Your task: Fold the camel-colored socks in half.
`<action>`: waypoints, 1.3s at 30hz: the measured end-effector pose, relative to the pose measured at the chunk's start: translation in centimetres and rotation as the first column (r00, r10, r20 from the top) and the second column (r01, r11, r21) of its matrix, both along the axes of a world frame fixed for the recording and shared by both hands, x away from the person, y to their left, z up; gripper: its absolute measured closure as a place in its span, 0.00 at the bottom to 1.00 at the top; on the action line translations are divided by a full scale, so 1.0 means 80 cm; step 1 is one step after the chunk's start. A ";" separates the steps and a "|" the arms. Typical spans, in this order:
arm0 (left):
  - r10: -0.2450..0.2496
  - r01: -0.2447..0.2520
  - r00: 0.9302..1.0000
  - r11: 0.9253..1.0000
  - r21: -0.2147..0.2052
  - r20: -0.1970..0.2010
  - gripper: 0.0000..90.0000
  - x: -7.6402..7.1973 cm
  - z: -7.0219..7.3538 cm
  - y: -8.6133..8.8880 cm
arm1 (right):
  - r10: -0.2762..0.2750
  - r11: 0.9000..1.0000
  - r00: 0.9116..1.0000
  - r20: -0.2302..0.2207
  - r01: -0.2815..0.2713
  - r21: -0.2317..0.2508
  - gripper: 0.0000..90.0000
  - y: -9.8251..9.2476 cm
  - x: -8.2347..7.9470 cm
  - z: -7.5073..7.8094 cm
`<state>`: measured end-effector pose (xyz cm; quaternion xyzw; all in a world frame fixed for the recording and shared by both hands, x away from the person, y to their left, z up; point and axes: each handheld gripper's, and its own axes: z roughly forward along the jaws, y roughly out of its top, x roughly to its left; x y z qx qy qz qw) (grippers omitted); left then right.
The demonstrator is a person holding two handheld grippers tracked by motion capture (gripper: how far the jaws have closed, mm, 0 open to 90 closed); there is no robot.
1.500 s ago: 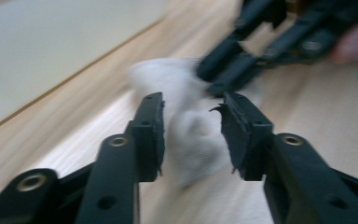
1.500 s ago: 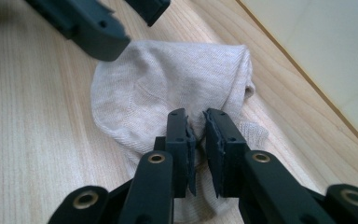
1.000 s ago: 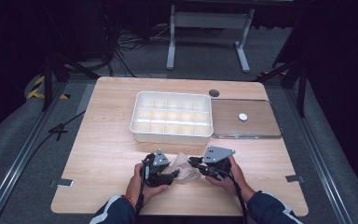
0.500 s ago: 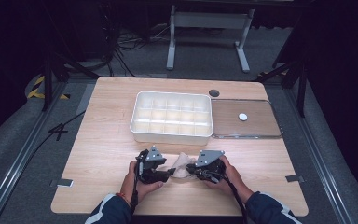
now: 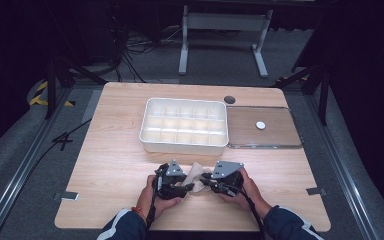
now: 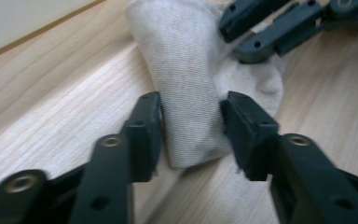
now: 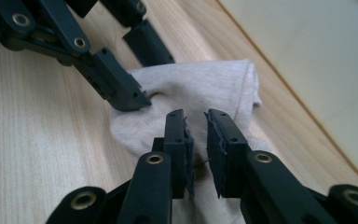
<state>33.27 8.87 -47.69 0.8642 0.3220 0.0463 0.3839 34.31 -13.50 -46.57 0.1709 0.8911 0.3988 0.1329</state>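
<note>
Left gripper [image 5: 186, 188] sits low at the near edge of the table [image 5: 110, 150], held in the person's left hand [image 5: 155, 197]. In its own view I see its two black jaws set either side of a fold of the pale grey sock [image 6: 191, 93]; the jaws have just been closing, and the pads [image 6: 150, 122] now lie against the fabric on both sides, pinching it. So: narrow, holding the sock.

Right gripper [image 5: 206, 181] faces it from the other side, in the right hand [image 5: 247, 189]. Its jaws have just been opening a little. In the right gripper view the pads [image 7: 179, 135] stand close together with a thin gap between them, sock [image 7: 200, 93] beneath and ahead of them. I cannot tell whether any cloth is caught in that gap; a few threads show at the pad edges. I log it as narrow, no clear grip.

The sock [image 5: 196, 172] lies crumpled on the wood between the two grippers, touching both, near the front edge of the table.

Beyond it, well apart: white compartment tray [image 5: 184, 145], open cells. Just beside the tray's right side, a flat clear lid [image 5: 280, 137] with a small white disc [image 5: 260, 125] on it.
</note>
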 end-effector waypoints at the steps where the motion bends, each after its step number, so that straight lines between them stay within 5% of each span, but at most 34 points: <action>1: 0.002 -0.002 1.000 1.000 -0.005 -0.005 0.70 0.000 0.000 0.000 | -0.003 1.000 1.000 -0.003 0.003 -0.008 0.87 0.000 0.001 0.001; 9: 0.036 -0.035 0.999 0.999 -0.035 0.031 0.83 -0.003 -0.002 -0.004 | -0.027 0.999 0.999 -0.020 0.027 -0.036 0.88 0.002 0.008 -0.006; 16: 0.087 -0.072 0.992 0.983 -0.167 0.088 0.87 -0.008 0.014 -0.004 | -0.030 0.999 0.999 -0.011 0.029 -0.033 0.88 0.006 0.009 -0.008; 23: 0.081 -0.064 0.991 0.985 -0.158 0.103 0.90 -0.008 0.016 -0.007 | -0.036 0.999 0.999 -0.011 0.036 -0.025 0.87 0.009 0.008 -0.009; 27: 0.105 -0.089 0.991 0.981 -0.173 0.081 0.91 -0.002 0.014 0.000 | -0.060 0.998 0.998 -0.036 0.060 -0.007 0.72 0.004 0.008 -0.001; 30: 0.109 -0.093 0.991 0.980 -0.176 0.082 0.91 -0.002 0.015 0.002 | -0.060 0.998 0.998 -0.017 0.060 0.007 0.79 -0.005 0.007 0.007; 34: 0.092 -0.075 0.991 0.983 -0.167 0.092 0.91 -0.005 0.017 -0.004 | -0.055 0.998 0.997 -0.050 0.054 -0.017 0.85 -0.004 0.011 -0.002; 39: 0.069 -0.049 0.993 0.978 -0.202 0.096 0.91 -0.006 0.021 -0.014 | -0.052 0.998 0.998 -0.029 0.051 -0.033 0.86 0.004 0.008 -0.006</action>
